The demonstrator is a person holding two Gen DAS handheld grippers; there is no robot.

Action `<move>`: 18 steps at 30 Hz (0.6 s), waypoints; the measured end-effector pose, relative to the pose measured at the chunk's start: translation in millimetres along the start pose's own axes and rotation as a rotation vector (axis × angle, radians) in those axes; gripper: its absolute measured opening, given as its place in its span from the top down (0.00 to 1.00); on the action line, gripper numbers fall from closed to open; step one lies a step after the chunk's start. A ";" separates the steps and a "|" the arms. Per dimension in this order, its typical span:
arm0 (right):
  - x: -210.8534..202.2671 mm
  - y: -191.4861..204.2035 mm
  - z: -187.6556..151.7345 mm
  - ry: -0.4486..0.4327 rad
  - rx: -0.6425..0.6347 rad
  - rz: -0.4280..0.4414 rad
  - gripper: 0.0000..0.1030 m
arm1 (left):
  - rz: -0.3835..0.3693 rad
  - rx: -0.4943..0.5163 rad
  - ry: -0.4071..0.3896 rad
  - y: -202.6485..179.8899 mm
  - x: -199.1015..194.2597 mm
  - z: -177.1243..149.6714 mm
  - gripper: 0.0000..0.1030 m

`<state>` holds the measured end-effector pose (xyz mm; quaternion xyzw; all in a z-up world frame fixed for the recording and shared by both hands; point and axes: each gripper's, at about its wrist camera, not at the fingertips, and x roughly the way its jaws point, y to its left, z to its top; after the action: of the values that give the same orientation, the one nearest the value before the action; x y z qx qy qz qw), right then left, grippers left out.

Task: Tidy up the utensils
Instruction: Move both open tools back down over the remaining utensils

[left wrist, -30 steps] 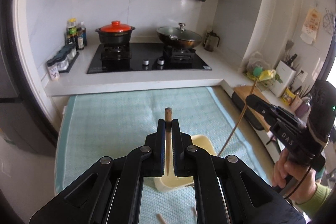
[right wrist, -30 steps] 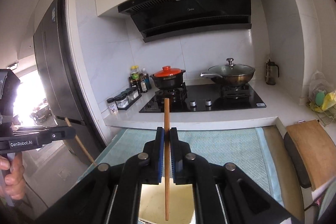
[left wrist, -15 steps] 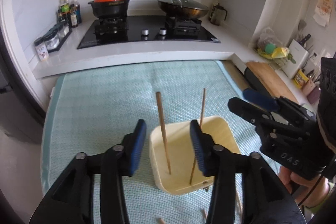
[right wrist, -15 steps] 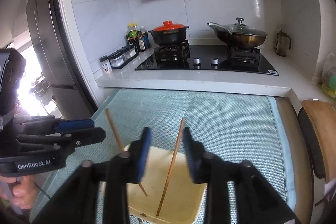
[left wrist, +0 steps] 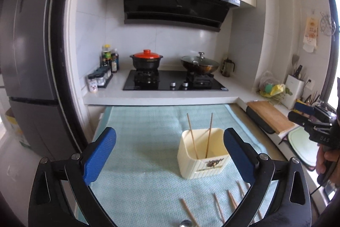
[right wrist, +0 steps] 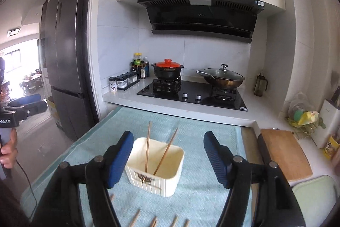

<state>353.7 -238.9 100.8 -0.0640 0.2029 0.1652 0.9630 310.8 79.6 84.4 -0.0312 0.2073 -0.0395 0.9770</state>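
Chopsticks (left wrist: 230, 201) lie on the mat (left wrist: 148, 142) just below both empty grippers, left (left wrist: 170, 154) and right (right wrist: 167, 156), whose jaws have just been opening, long axes pointing roughly toward the holder (left wrist: 201, 156).

**Readable markings on my feeds**

From the left wrist camera I can read "DAS" in pale letters on the black body of the right tool (left wrist: 309, 115). From the right wrist camera I see "nRobot.AI" on the left tool (right wrist: 25, 106), its first letters cut off at the frame edge. The range hood (right wrist: 201, 14) carries a small brand mark, which looks like "Midea". Labels on the fridge, jars and bottles are too small for me to read.
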 end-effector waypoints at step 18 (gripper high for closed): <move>-107.4 -9.0 -209.5 0.163 0.258 -0.114 0.16 | 0.156 -0.089 0.238 35.5 -64.5 -216.5 0.01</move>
<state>186.7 -318.5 -45.0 0.0356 0.2960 0.0771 0.9514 166.1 111.1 -89.8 -0.0533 0.3253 0.0421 0.9432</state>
